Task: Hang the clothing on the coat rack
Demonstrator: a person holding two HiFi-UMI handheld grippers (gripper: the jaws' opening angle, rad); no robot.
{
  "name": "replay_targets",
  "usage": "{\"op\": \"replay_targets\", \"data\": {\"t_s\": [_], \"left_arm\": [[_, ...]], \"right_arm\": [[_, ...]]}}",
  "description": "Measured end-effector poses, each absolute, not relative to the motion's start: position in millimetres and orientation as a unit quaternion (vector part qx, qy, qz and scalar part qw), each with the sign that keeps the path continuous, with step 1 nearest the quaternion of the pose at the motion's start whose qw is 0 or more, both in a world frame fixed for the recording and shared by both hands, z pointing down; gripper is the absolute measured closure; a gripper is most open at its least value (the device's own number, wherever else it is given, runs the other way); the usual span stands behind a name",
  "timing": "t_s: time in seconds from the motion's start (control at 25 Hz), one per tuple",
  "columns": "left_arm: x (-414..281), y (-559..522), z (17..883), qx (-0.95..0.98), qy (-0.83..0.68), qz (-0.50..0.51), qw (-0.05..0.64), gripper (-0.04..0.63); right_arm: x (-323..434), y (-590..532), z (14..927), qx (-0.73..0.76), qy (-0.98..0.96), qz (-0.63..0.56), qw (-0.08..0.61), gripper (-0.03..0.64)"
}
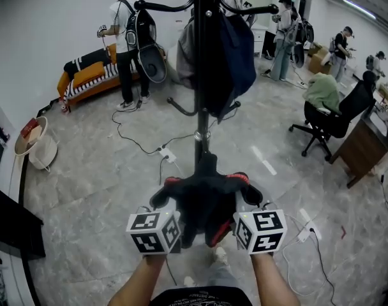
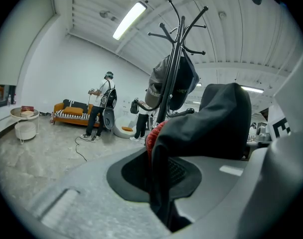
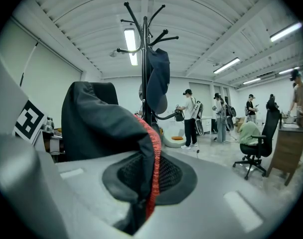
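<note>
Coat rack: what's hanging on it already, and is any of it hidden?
On the coat rack, a navy garment and a grey garment hang from upper hooks. The carried black garment covers the pole's foot in the head view, so the base can't be seen.

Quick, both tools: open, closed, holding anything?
Left tool: closed on the black garment with red trim.
Right tool: closed on the same garment.

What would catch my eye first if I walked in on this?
A black garment with red trim hangs low in the middle, pinched on either side by the left gripper and right gripper. Straight ahead stands a tall black coat rack, already draped with dark blue clothing.
</note>
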State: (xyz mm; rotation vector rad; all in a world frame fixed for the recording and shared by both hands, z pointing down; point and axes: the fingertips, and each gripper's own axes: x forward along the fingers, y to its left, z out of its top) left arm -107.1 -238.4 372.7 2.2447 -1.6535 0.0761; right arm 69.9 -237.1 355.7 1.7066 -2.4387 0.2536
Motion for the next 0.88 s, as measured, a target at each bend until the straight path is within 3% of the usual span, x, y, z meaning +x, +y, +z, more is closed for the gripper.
{"op": "replay_targets", "data": {"t_s": [0.88], "left_arm": [[-107, -300, 390, 0.772, -0.602, 0.039, 0.200, 0.563]], "right_arm": [[68, -305, 369, 0.549, -0.824, 0.106, 0.093, 0.592]]}}
